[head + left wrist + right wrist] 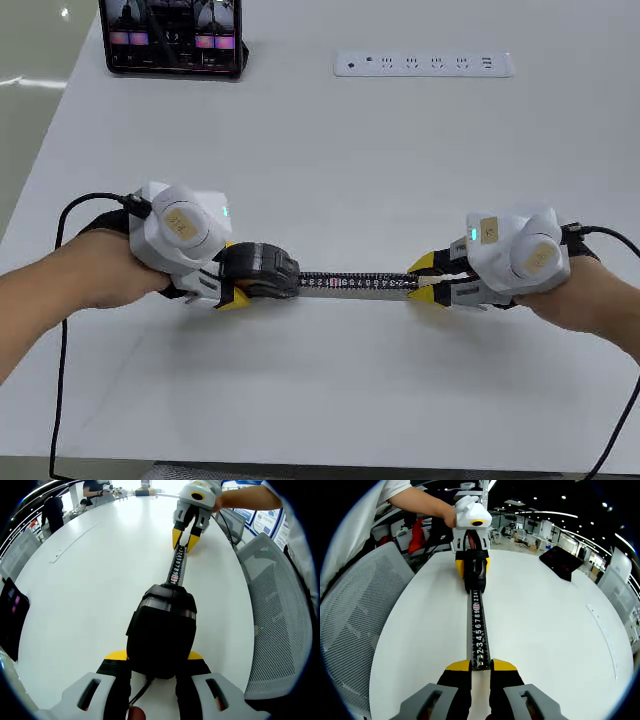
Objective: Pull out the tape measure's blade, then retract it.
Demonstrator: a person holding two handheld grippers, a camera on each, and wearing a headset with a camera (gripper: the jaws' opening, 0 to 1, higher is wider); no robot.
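Near the front edge of the white desk (320, 390), the person's hands are holding the two tongs facing each other, well apart. The tape measure (260, 270) is lying between them, its long axis running left to right across the person's front. The left tongs (232, 272) are clamping its black body from both sides, the jaws spread just as wide as the body and pressing on it. In the left gripper view the body is sitting between the yellow tips of the left tongs (155, 656).

The tape measure's mouth is pointing toward the person's right. The blade (355, 282) is stretching straight out of it, printed face up, low over the desk. The right tongs (425, 279) are pinching the blade's free end, the jaws almost closed with only that end between them. In the right gripper view the numbers are running away from the right tongs (480, 666) toward the tape measure (475, 572).

A black cable (62, 300) is looping off the near edge from the left tongs. A grey mesh chair (272, 610) is standing beside the desk. Farther back, a white power strip (423, 64) is lying flat. A dark lit screen (172, 35) is standing at the far left.
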